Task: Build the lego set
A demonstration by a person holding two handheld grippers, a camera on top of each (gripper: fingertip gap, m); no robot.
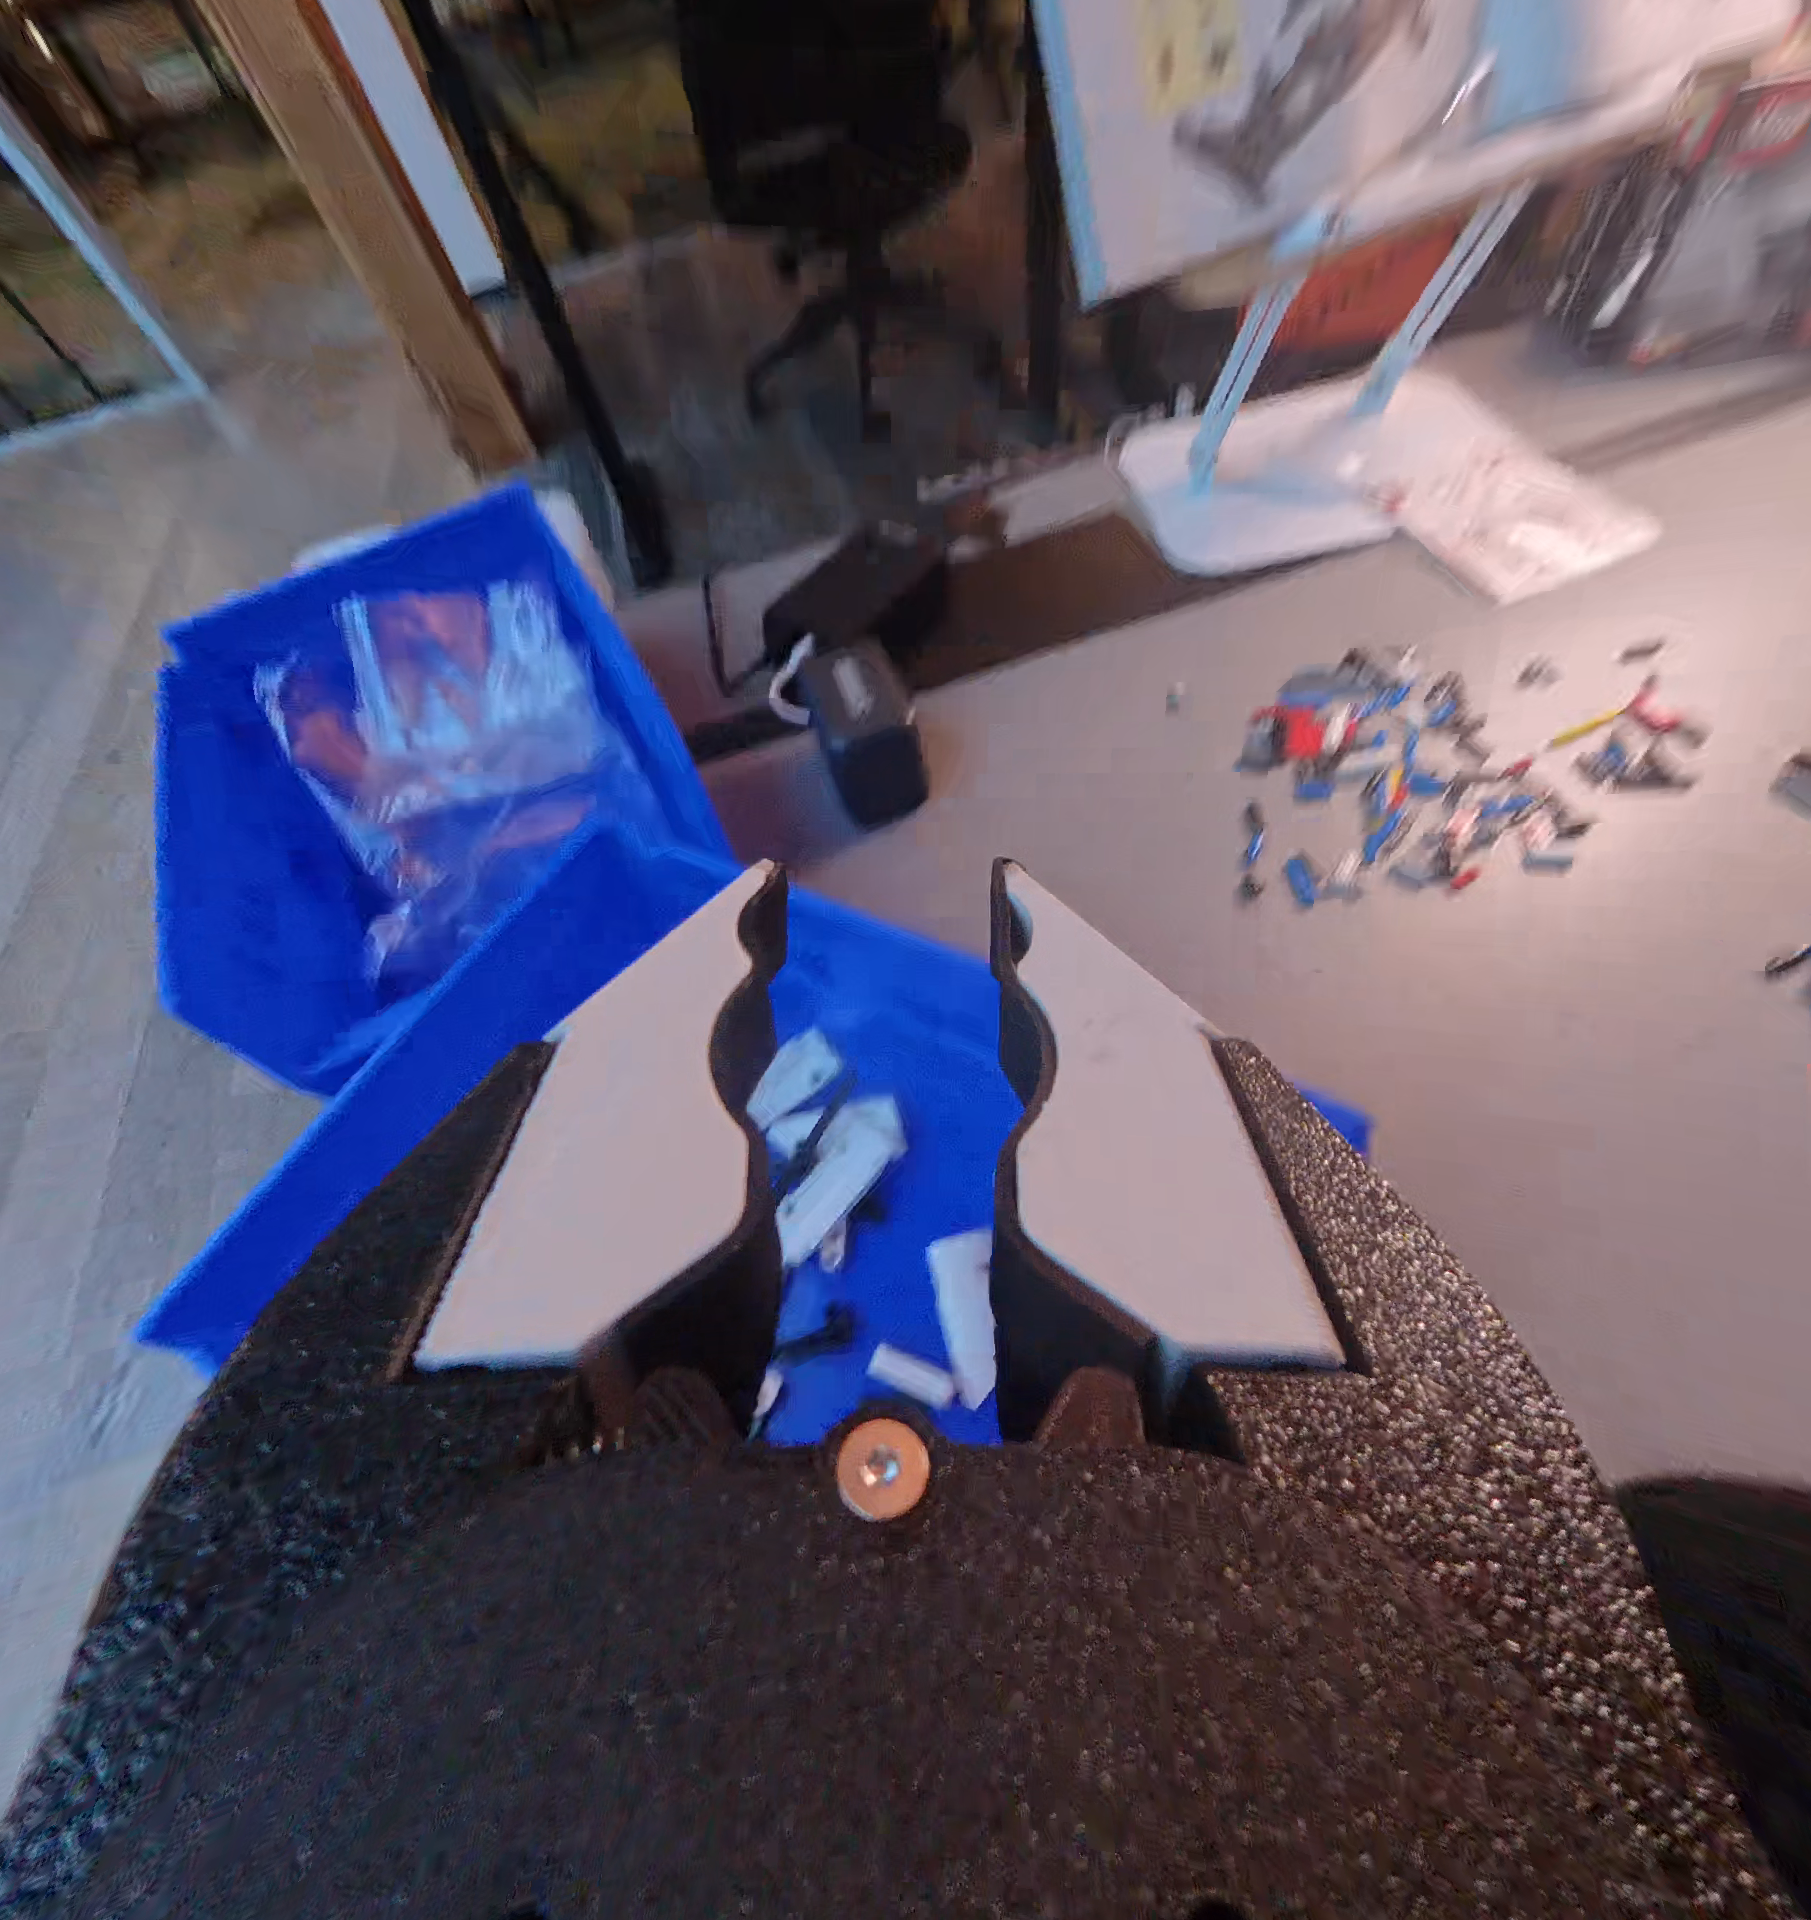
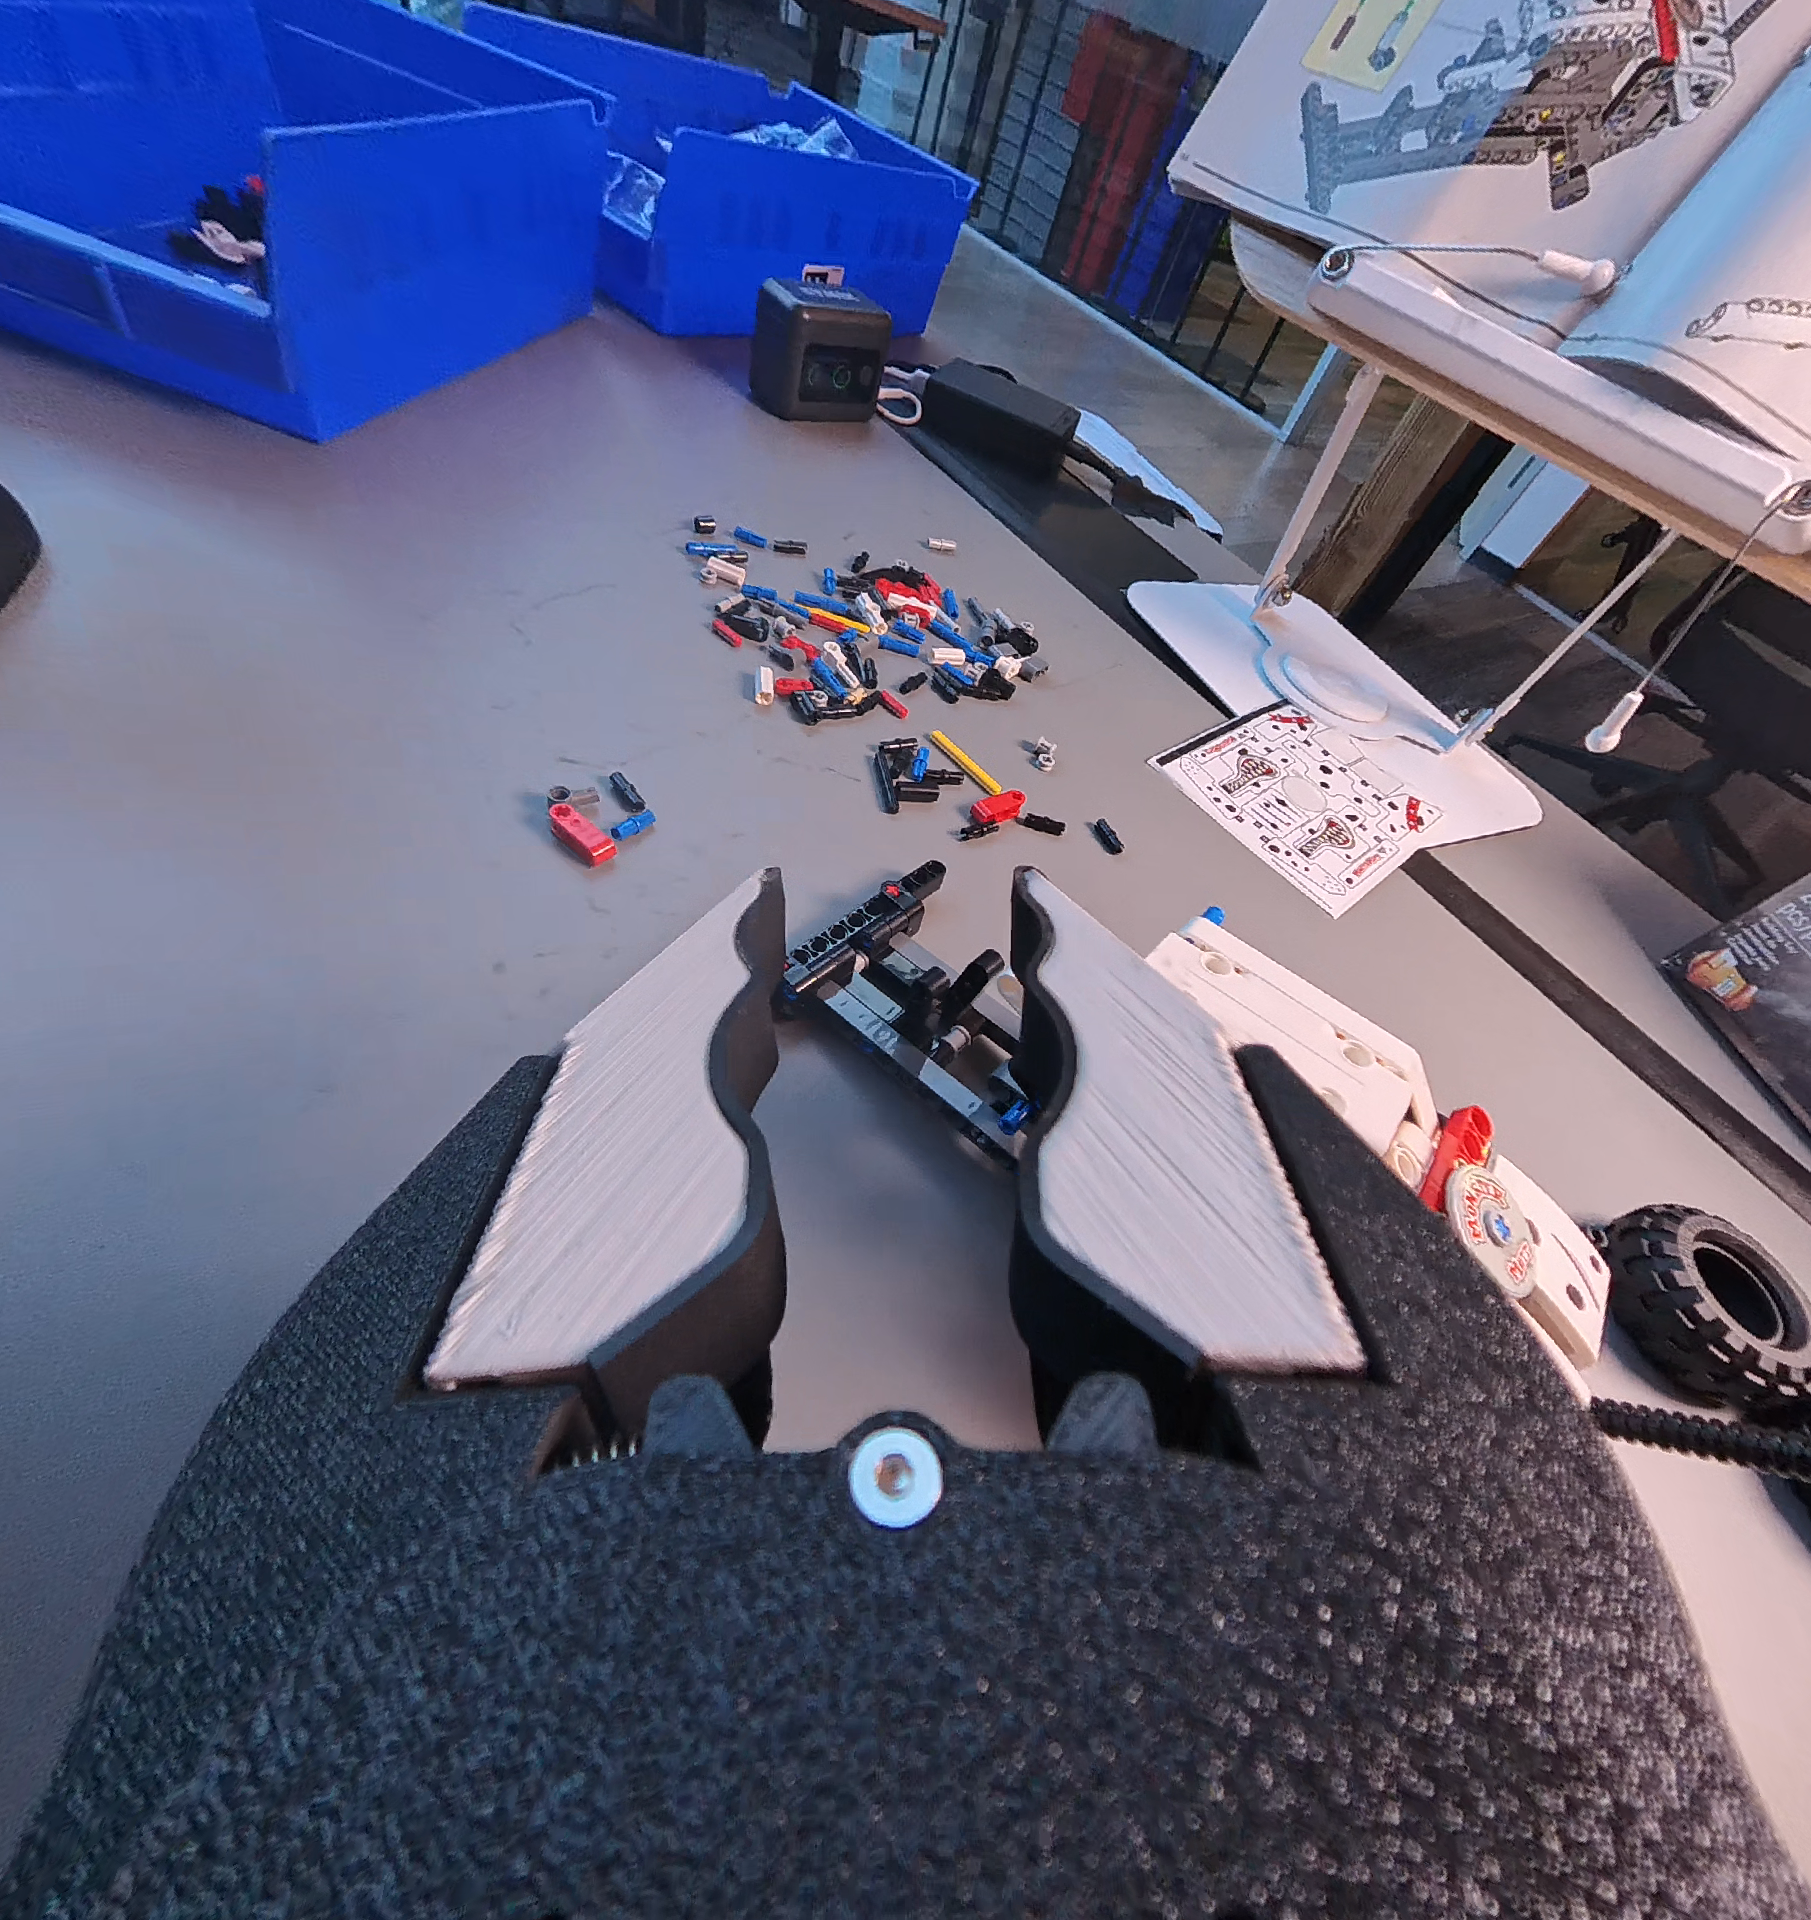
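**Lego build – both jaws empty, chassis waiting on the bench**

Looking at a half-built black chassis lying flat on the grey bench, seen through the gap of the right gripper. Probably light and stiff overall, but held together by push pins – so likely to pop apart if squeezed across the thin crossbars. Best bet: pinch across the long black beam on the side, not the sticking-out bits. Smooth plastic, so might slip a little against the pads.

Right jaws spread wide, holding nothing, hovering over the chassis – can't tell for sure if the right-hand finger touches it. White sub-assembly with a red piece sits just beside at 3 o'clock, black tyre further round at 4 o'clock. Loose pile of small pins and connectors at 12 o'clock, well apart. Instruction booklet propped on a stand at 1 o'clock.

Left gripper also wide open and empty, hanging above a blue bin with small white pieces in the bottom. Tiny, light, hard parts – easy to flick away, so worth coming straight down on the long sides. Picture quite blurred here. Second blue bin with clear bags at 10 o'clock.
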